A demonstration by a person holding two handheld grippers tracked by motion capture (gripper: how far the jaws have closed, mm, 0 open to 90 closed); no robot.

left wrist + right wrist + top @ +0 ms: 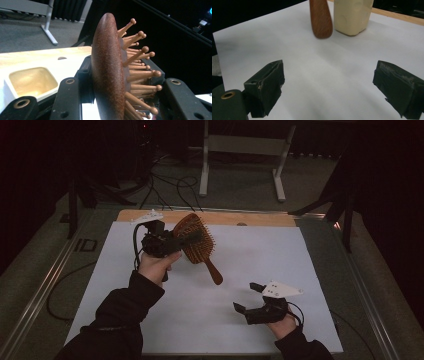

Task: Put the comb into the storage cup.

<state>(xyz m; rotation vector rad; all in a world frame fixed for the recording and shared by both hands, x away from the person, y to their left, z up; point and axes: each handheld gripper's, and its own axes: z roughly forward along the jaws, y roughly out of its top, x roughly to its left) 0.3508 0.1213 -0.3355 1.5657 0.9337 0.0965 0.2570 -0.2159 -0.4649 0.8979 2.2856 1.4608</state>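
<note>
A wooden paddle hairbrush (197,242) is held up over the back left of the white table sheet (290,260), handle pointing toward the front right. My left gripper (186,237) is shut on its head. The left gripper view has the brush head (107,67) edge-on between the jaws, its wooden bristles (140,55) sticking out to the right. My right gripper (246,296) rests open near the front right of the sheet. In the right gripper view, the right gripper (329,82) holds nothing, and the brush handle's tip (320,20) hangs ahead.
A cream open-topped container (32,81) lies beside the brush; its cream body (352,16) stands behind the handle tip. A wooden board edge (260,218) borders the sheet at the back. Beyond the table are a white metal frame (240,145) and floor cables (170,185).
</note>
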